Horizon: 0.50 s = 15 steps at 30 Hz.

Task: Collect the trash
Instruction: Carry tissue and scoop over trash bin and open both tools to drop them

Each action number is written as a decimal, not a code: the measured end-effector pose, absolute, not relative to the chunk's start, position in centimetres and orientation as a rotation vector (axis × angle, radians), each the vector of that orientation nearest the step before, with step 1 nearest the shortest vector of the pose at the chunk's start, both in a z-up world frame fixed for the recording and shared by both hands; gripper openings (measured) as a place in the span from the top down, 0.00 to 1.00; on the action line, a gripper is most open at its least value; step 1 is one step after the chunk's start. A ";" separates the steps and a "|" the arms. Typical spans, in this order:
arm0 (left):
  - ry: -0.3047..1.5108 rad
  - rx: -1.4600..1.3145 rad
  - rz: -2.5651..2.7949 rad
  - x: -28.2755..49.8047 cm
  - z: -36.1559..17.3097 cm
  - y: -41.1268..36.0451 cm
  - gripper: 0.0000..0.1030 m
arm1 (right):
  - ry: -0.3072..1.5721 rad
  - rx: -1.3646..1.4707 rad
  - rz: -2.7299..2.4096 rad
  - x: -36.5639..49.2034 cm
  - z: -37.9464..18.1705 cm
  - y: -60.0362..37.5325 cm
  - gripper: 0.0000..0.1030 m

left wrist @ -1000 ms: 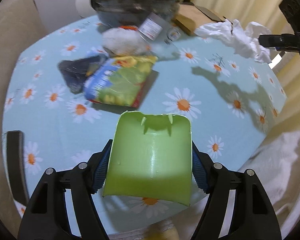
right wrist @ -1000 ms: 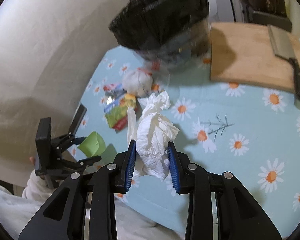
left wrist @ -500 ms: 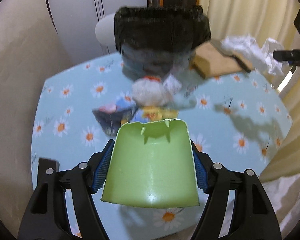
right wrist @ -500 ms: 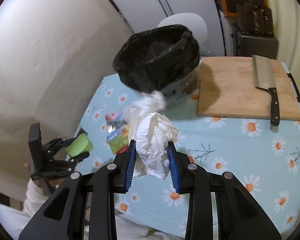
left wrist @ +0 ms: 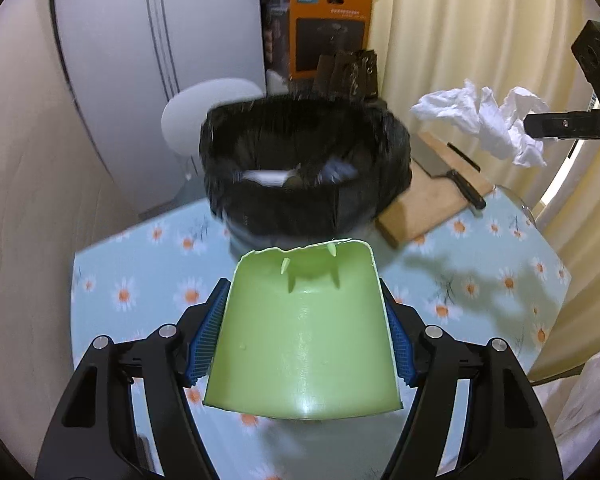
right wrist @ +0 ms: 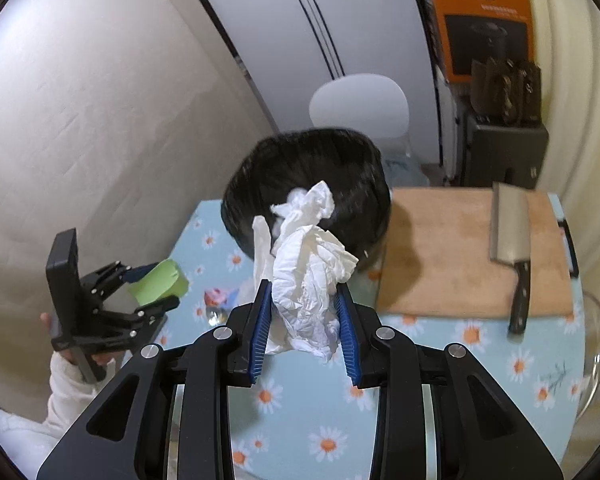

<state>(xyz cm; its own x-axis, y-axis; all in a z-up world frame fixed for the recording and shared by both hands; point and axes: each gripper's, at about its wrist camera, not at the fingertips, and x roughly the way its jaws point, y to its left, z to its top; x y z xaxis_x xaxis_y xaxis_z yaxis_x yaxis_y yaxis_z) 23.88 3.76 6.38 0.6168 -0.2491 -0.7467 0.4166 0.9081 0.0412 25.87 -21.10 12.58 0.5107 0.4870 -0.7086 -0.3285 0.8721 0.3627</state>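
My left gripper (left wrist: 304,320) is shut on a green plastic cup (left wrist: 304,332), held bottom-forward above the table in front of the bin (left wrist: 304,168). The bin is lined with a black bag and has some trash inside. My right gripper (right wrist: 304,320) is shut on a crumpled white tissue (right wrist: 308,276), raised above the table just short of the bin (right wrist: 340,168). In the left wrist view the tissue (left wrist: 484,124) hangs at the upper right. In the right wrist view the left gripper (right wrist: 156,292) with the green cup (right wrist: 160,282) shows at the left.
A wooden cutting board (right wrist: 452,248) with a cleaver (right wrist: 510,236) lies right of the bin on the daisy tablecloth (right wrist: 460,360). Small wrappers (right wrist: 218,296) lie near the bin's base. Behind stand a white chair (right wrist: 360,104), an orange box (left wrist: 328,20) and a knife block (right wrist: 504,84). Curtains hang at the right.
Both grippers have risen with their loads and tilted up toward the bin. The snack bag and wrappers on the table have dropped out of the left wrist view.
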 end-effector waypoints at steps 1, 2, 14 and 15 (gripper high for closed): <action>0.816 0.225 -0.390 24.5 6.7 3.6 0.33 | 0.909 0.219 0.516 26.5 12.8 -21.0 0.71; 0.808 0.229 -0.396 25.3 7.1 3.5 0.33 | 0.907 0.246 0.535 26.9 13.0 -20.8 0.71; 0.803 0.274 -0.478 33.0 8.0 1.1 0.33 | 0.865 0.183 0.586 33.3 13.4 -16.6 0.71; 0.804 0.269 -0.488 33.5 8.0 0.9 0.33 | 0.863 0.173 0.580 33.9 13.2 -16.4 0.71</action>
<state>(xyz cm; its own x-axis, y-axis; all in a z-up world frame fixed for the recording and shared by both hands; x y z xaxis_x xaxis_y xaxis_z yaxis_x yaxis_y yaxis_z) 33.46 0.92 8.04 0.5917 -0.3144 -0.7424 0.5139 0.8565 0.0469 33.92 -16.36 13.24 0.5075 0.5463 -0.6663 -0.4103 0.8333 0.3707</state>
